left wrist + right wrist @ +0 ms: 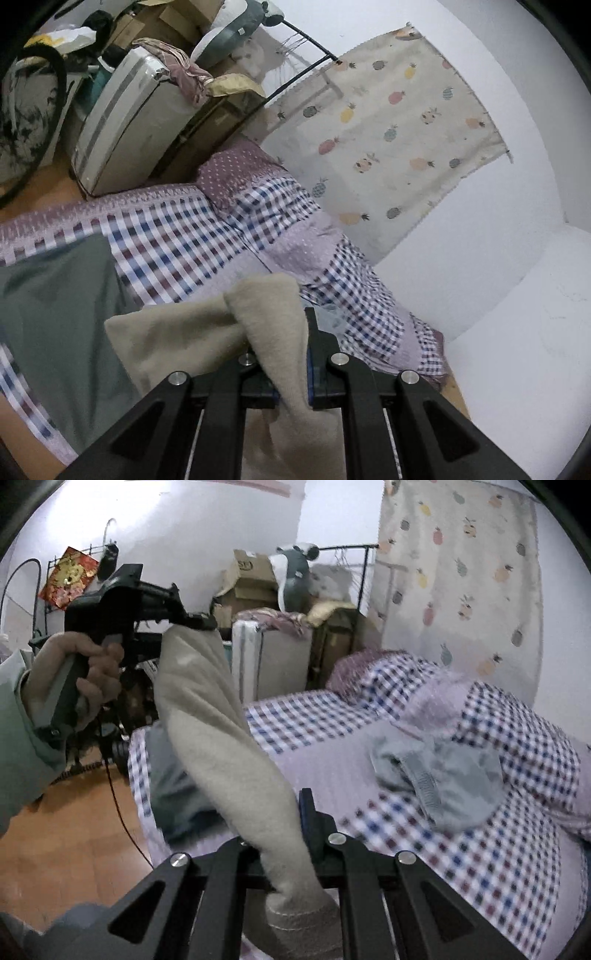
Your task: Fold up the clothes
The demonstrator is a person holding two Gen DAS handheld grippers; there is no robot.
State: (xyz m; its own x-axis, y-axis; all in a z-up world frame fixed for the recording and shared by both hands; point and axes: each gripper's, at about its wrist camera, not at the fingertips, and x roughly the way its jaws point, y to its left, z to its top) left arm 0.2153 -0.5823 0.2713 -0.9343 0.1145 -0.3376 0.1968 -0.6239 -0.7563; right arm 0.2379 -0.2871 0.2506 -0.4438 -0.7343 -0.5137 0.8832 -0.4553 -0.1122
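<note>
- Two handheld grippers lift one beige garment (207, 716) clear of the bed (424, 856), the cloth stretched between them above the bed's near edge.
- The left gripper (291, 384) has its fingers clamped on a bunched end of the cloth; the right gripper (291, 860) is likewise clamped on the other end, which looks like a ribbed cuff or hem.
- In the right wrist view, the person's left hand (85, 672) squeezes the left gripper's handle, out beyond the bed's left edge.
- Risk: each grip appears to catch only a narrow fold, so a pull apart could slip an end free and drop it over the bed's edge toward the wooden floor (74, 830).
- Risk: the garment hangs twisted, so laying it down as it is would likely set creases into the fold.
- Risk: a grey garment (439, 786) lies near the bed's middle and a dark green cloth (55, 302) at its near left edge; the lowered piece may land on either.
- Count: two grippers, one hand in view, three cloth items, one bed.
</note>
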